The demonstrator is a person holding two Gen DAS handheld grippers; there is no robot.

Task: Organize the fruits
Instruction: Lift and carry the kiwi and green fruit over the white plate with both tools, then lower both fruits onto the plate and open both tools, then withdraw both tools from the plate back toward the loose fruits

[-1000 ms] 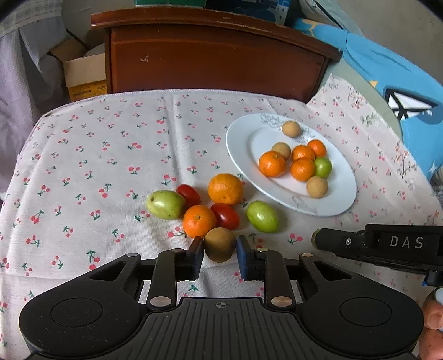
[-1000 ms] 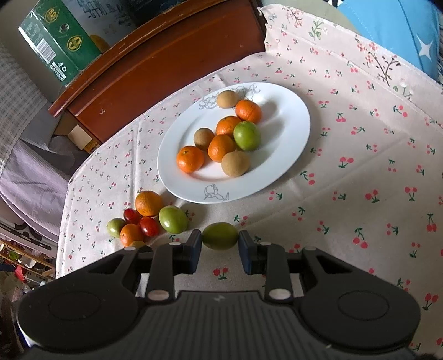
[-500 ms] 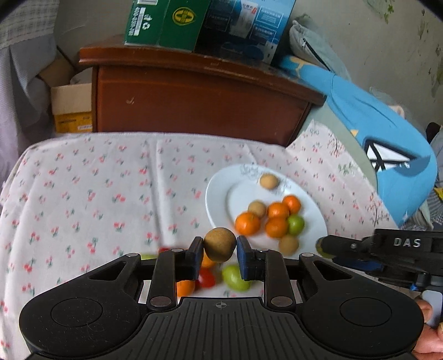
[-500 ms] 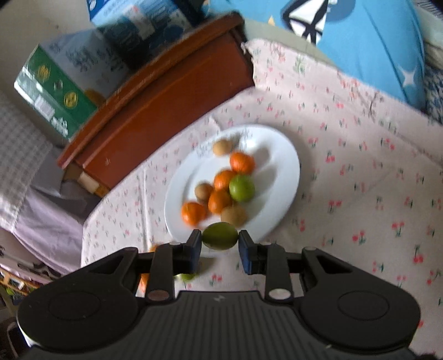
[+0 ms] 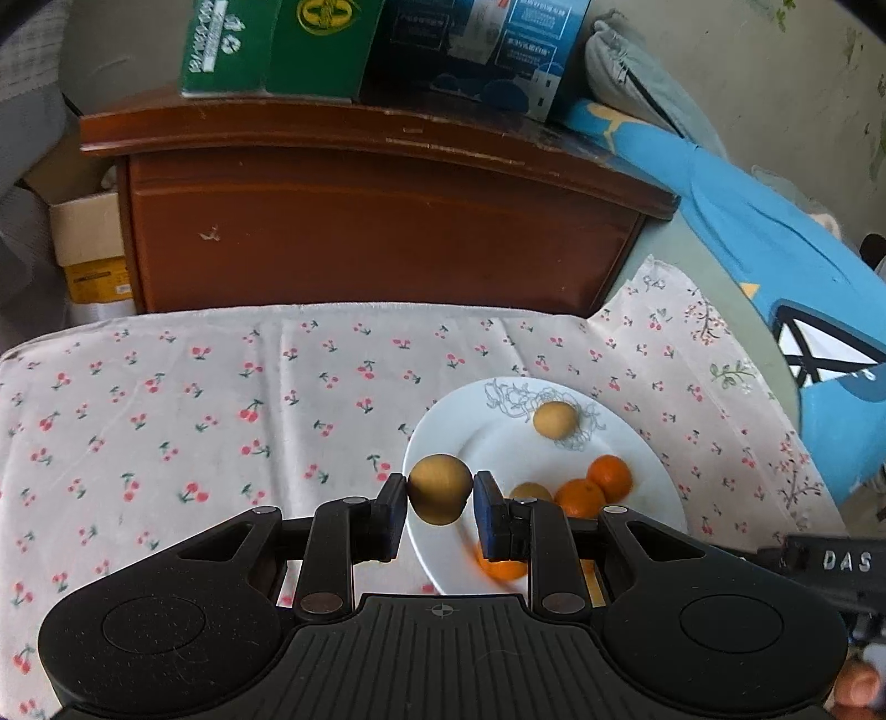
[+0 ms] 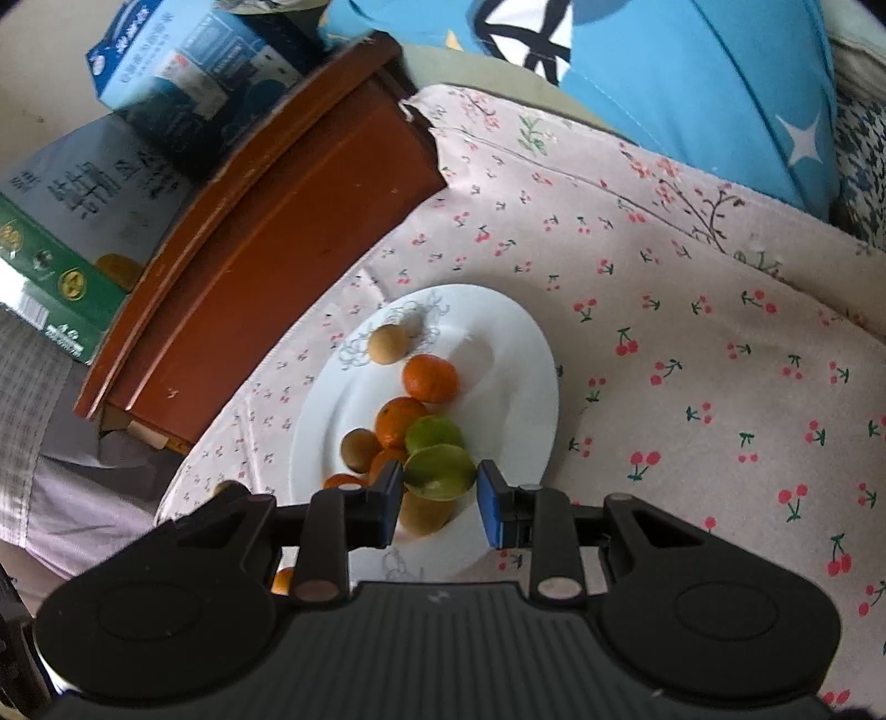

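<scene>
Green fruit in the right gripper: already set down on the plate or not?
Not set down: the green fruit is pinched in the right gripper, above the white plate.

One white plate [image 6: 515, 354] lay on the cherry-print cloth [image 6: 692, 343]. The right wrist view showed four orange fruits on it, one partly hidden [image 6: 429, 378], three brown fruits [image 6: 389, 344] and one green fruit [image 6: 433, 433]. Two more fruits were gripped above it: one brown fruit [image 5: 440, 488] and one green fruit [image 6: 440, 472]. Two cartons [image 5: 282, 44] stood on one wooden cabinet [image 5: 360, 221].
</scene>
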